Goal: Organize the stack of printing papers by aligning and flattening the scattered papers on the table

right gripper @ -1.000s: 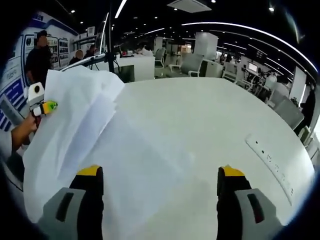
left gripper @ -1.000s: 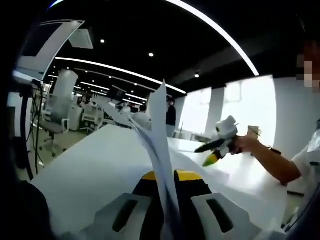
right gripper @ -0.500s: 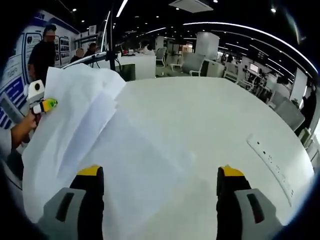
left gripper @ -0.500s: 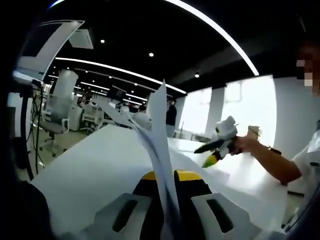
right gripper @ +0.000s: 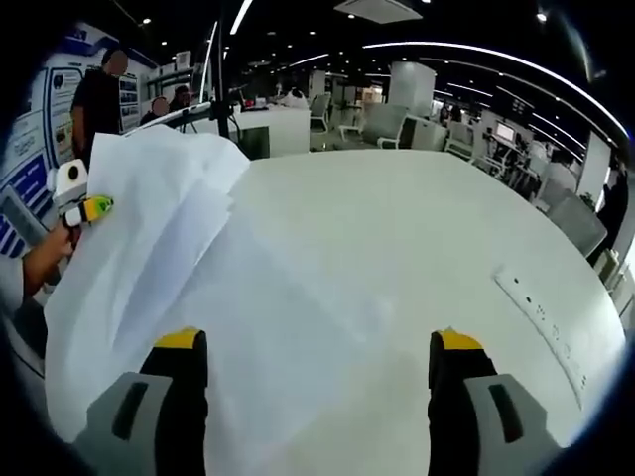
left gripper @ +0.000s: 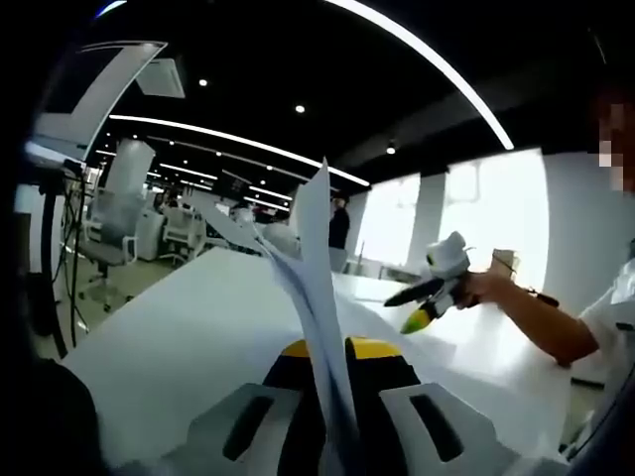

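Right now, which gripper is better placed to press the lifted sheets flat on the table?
Probably right: the right gripper is open and free above the papers, while the left gripper is shut on their edge, holding them up off the table.

black ceiling point(left gripper: 298, 59), strip lights point(right gripper: 496, 61) | office chairs point(left gripper: 114, 213) | bright windows point(left gripper: 491, 218) | white pillar point(right gripper: 410, 89)

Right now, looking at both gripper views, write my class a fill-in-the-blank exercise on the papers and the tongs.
1. The left tongs are ____ on the sheets of paper, which stand up on edge between them.
2. The right tongs stand ____ above the table, holding nothing.
3. The papers and the table are both ____ in colour.
4. The tips of both tongs are coloured ____.

Missing words: shut; open; white; yellow
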